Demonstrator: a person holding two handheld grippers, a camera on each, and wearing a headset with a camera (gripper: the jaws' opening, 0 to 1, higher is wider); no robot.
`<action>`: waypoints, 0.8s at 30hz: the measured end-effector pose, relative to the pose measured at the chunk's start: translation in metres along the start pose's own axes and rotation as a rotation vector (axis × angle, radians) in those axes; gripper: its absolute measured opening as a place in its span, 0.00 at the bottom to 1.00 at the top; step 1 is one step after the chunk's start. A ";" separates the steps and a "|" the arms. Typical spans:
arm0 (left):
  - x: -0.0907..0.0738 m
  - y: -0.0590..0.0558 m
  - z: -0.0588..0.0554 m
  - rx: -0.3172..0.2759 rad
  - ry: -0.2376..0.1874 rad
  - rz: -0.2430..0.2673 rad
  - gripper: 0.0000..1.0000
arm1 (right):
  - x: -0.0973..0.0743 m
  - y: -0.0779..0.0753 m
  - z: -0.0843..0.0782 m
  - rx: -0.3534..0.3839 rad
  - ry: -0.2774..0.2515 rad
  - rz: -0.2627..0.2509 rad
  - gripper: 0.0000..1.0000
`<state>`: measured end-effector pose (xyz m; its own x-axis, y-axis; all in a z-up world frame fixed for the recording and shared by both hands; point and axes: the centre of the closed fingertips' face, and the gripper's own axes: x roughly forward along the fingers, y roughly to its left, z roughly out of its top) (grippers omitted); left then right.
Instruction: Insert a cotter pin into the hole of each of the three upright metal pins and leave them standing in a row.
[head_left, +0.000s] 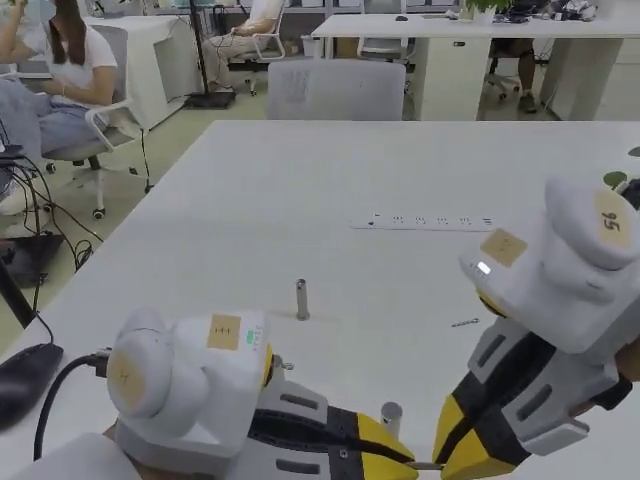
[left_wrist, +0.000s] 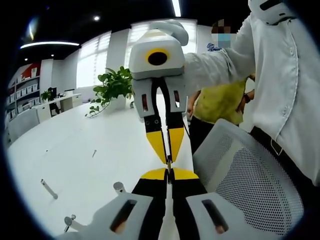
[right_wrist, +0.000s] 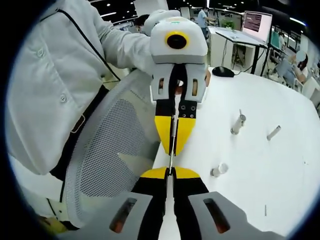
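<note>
table (head_left: 250, 200): big white one, it carries everything listed here

chair (head_left: 335, 90): grey, tucked in at the far edge

left gripper (head_left: 408, 456): near-left in the head view, lying low with its yellow jaws pointing right. The jaws are squeezed narrow on a cotter pin, and the right gripper view shows that pin running up between them

right gripper (head_left: 447, 464): comes in from the near right, angled down and left, so it meets the left gripper tip to tip just over the near edge. Its jaws are pinched tight too, on the other end of the same cotter pin

power strip (head_left: 428, 222): white, flat on the table, far right of centre

far pin (head_left: 301, 299): metal, upright mid-table, on its own and well apart from both grippers

near pin (head_left: 391, 412): metal, upright, just on the far side of where the gripper tips meet

third pin (right_wrist: 238, 124): upright, left of the near pin and close behind the left gripper's body. It looks like a small cross-piece goes through its top, but it's too small to be sure

cotter pin (right_wrist: 172, 142): thin wire held off the table, spanning the short gap between the two sets of yellow tips, with both grippers on it

loose cotter (head_left: 465, 322): tiny, flat on the table to the right of the far pin, on the near side of the power strip
</note>
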<state>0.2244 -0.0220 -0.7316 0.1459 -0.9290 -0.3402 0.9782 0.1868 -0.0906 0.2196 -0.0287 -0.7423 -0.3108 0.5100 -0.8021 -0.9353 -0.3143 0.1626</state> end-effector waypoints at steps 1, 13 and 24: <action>0.000 0.001 0.000 -0.003 -0.003 0.003 0.00 | 0.000 -0.001 0.000 -0.002 0.000 -0.005 0.05; 0.000 0.018 -0.005 -0.021 -0.016 0.068 0.10 | -0.003 -0.008 -0.016 0.040 0.014 -0.052 0.04; 0.004 0.029 -0.027 -0.081 0.002 0.110 0.16 | -0.008 -0.017 -0.032 0.097 0.020 -0.099 0.04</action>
<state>0.2493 -0.0115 -0.7612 0.2514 -0.9006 -0.3545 0.9411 0.3130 -0.1280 0.2430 -0.0533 -0.7573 -0.2133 0.5188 -0.8279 -0.9735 -0.1839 0.1357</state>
